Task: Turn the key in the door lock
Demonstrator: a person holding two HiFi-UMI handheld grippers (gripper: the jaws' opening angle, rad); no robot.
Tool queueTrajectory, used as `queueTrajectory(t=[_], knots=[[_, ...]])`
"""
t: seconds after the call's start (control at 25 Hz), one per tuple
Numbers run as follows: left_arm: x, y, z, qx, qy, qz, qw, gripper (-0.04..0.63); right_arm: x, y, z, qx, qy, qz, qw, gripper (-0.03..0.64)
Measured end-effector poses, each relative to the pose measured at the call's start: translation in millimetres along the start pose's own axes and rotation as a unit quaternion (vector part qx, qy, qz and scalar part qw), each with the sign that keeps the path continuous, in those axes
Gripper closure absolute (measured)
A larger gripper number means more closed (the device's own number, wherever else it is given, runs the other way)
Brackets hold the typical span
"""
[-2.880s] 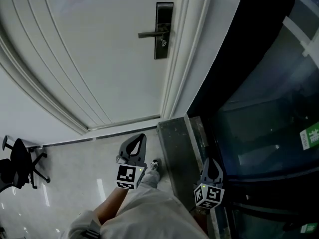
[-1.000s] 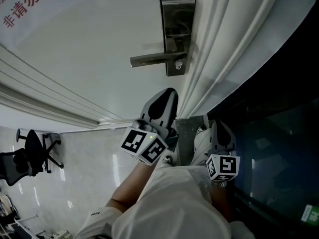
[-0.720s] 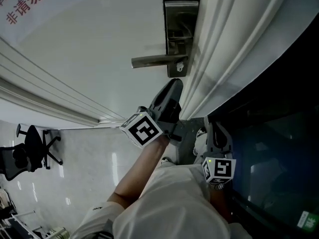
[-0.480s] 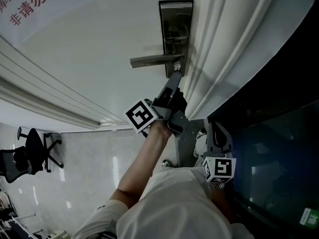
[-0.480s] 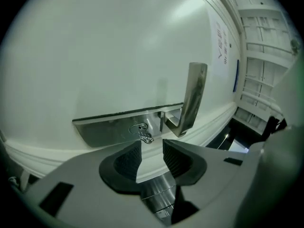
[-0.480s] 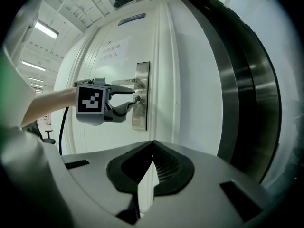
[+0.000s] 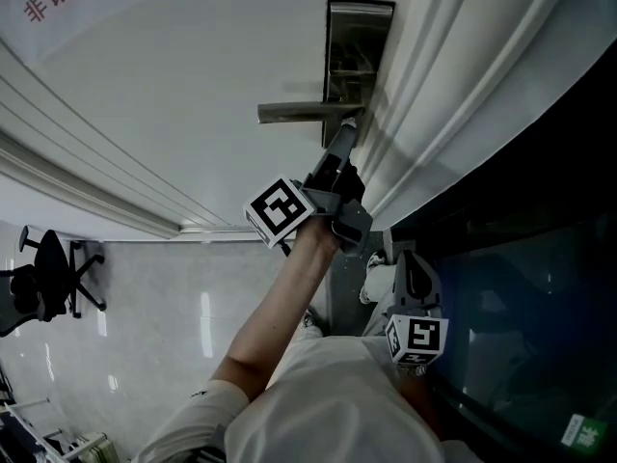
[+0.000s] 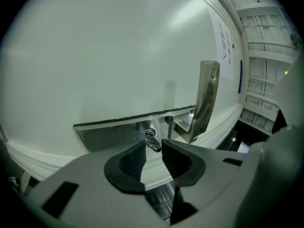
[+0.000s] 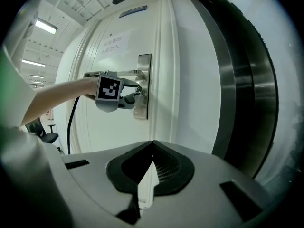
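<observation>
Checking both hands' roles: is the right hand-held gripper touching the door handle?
No, the head view shows the right hand-held gripper low by the person's side, clearly apart from the door handle.

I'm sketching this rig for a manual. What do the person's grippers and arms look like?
Both the left gripper and right gripper have grey bodies tapering to a point, with dark ribbed pads inside the jaws. Each carries a white cube printed with black square markers. A black cable trails from the left one. The person wears a light short-sleeved top; forearms are bare.
</observation>
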State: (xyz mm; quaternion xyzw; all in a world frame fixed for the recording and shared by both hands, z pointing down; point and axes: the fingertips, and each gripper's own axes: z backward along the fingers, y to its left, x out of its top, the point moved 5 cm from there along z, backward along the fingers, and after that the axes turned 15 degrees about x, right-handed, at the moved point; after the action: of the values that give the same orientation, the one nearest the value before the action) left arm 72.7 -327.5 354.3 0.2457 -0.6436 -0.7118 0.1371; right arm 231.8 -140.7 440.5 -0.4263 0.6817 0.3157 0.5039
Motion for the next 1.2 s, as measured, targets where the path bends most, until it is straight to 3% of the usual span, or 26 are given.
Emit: queueTrajectory(t=[0.24, 0.4, 0.68, 0.8, 0.96, 1.08, 1.2], knots=[[-1.8, -4.0, 1.9, 0.047, -0.015, -0.074, 0.996, 0.568, -1.7, 3.6, -0.9, 0.006, 0.001, 0.004, 1.0, 0.614], [-2.0, -6.8, 2.6, 0.061, -0.02, -0.116, 0.9912, 0.568, -2.5, 5.3, 1.4, 0.006, 0.004, 0.003, 1.0, 0.614], [-1.9, -12.6, 2.3, 0.105, -0.022, -0.268, 0.9573, 0.568, -2.7, 6.1, 3.3, 0.005, 0.006, -0.002, 1.0, 0.614], [-3.7, -17.7, 1.4, 0.128, -0.03, -0.356, 0.9254, 0.566, -5.4, 6.5, 3.8, 0.006, 0.008, -0.002, 1.0, 0.614], [-7.9, -24.6, 1.3, 0.161, -0.048, -0.485, 0.8582, 0.566, -8.2, 7.8, 5.2, 0.004, 0.009, -0.008, 1.0, 0.614], [-11.8, -27.7, 1.2, 0.174, -0.062, -0.56, 0.808, 0.566, -11.1, 8.2, 7.3, 0.004, 0.009, -0.011, 1.0, 0.614], [-15.3, -29.8, 0.4, 0.182, -0.072, -0.6, 0.7754, 0.566, -13.6, 8.2, 10.1, 0.003, 0.011, -0.014, 1.0, 0.614]])
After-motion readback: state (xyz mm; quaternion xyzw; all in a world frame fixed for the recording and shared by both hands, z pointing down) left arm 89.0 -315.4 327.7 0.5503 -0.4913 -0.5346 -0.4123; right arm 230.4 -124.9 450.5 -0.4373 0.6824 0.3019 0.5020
